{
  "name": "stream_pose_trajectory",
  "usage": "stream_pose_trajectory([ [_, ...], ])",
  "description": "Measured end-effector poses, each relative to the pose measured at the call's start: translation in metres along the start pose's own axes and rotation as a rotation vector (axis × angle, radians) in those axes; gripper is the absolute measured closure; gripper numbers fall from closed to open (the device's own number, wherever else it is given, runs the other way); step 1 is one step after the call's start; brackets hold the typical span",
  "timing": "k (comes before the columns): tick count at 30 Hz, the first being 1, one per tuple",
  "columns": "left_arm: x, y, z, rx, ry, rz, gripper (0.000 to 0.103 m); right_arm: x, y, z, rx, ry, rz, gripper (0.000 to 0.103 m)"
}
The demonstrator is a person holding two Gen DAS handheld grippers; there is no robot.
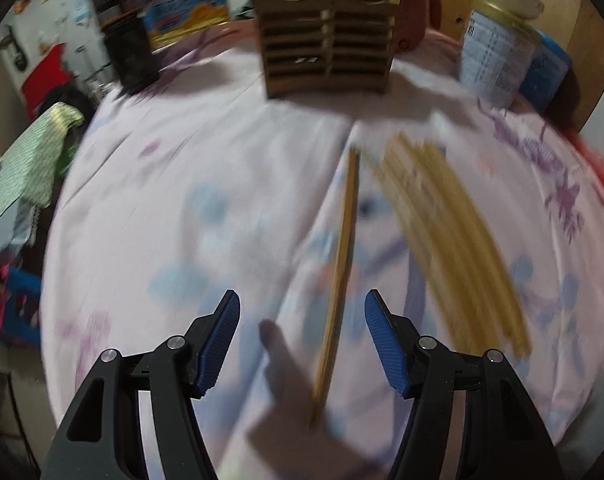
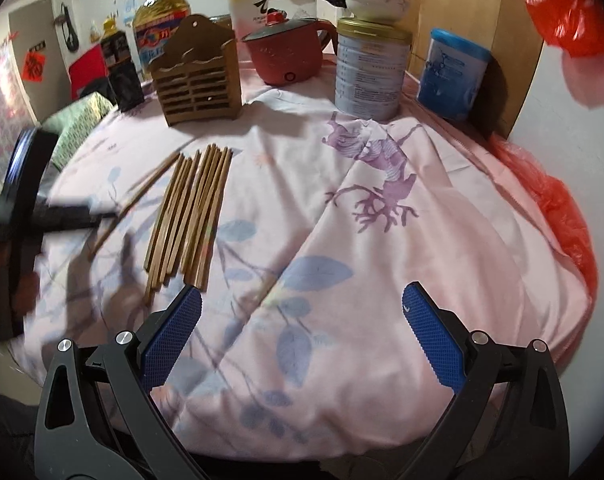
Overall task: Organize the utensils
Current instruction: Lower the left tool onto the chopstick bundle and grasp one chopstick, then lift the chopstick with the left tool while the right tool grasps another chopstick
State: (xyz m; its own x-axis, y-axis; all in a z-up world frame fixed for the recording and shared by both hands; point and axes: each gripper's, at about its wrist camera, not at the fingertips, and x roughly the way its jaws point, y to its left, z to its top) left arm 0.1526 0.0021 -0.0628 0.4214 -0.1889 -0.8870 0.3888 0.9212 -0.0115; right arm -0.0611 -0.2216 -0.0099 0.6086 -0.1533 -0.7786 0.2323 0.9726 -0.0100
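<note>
Pink floral cloth covers the worktop (image 2: pixel 382 240); left gripper (image 1: pixel 302 344), jaws apart, straddles one loose wooden chopstick (image 1: pixel 340 280) beside the bundle (image 2: pixel 190 216), likely bound for the slatted wooden holder (image 2: pixel 198 80); right gripper (image 2: pixel 302 332) gapes idle.

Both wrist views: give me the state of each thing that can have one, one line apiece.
left gripper: open, a single chopstick between its jaws, not clamped.
right gripper: open, empty, above the cloth.
single chopstick: apart from the pile, blurred.
chopstick pile: lying loose on the cloth.
utensil holder: upright; contents unclear.
red pot: lid on.
milk tin: closed, bowl on top.
</note>
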Motion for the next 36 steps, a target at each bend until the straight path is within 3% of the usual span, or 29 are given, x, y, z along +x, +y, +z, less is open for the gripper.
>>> stream_pose_trajectory([
  [7,0.055,-0.008,0.066,0.044,0.048,-0.062,0.056,-0.016,-0.032,0.0,0.024,-0.044,-0.109,0.006],
  [14,0.071,-0.024,0.091,0.109,0.045,-0.04,0.059,0.007,-0.058,0.027,0.038,-0.046,-0.081,0.006],
  [16,0.074,-0.025,0.096,0.097,0.039,-0.051,0.07,0.015,-0.057,0.031,0.023,-0.033,-0.065,0.006],
  [18,0.075,-0.026,0.098,0.091,0.043,-0.083,0.092,0.023,-0.057,0.034,0.015,-0.024,-0.046,0.006],
  [19,0.075,-0.025,0.098,0.086,0.048,-0.096,0.097,0.027,-0.058,0.037,0.015,-0.016,-0.032,0.006],
  [24,0.058,-0.007,0.088,0.028,0.028,-0.089,0.097,0.047,-0.056,0.054,0.038,0.013,0.077,0.006],
  [28,0.03,0.024,0.077,-0.067,-0.014,-0.088,0.097,0.064,-0.037,0.062,0.038,0.07,0.232,0.006],
  [32,-0.009,0.057,0.063,-0.152,-0.071,-0.081,0.097,0.082,0.011,0.052,-0.116,0.176,0.344,0.015],
  [36,-0.045,0.079,0.055,-0.23,-0.133,-0.093,0.097,0.087,0.044,0.035,-0.19,0.236,0.422,0.028],
])
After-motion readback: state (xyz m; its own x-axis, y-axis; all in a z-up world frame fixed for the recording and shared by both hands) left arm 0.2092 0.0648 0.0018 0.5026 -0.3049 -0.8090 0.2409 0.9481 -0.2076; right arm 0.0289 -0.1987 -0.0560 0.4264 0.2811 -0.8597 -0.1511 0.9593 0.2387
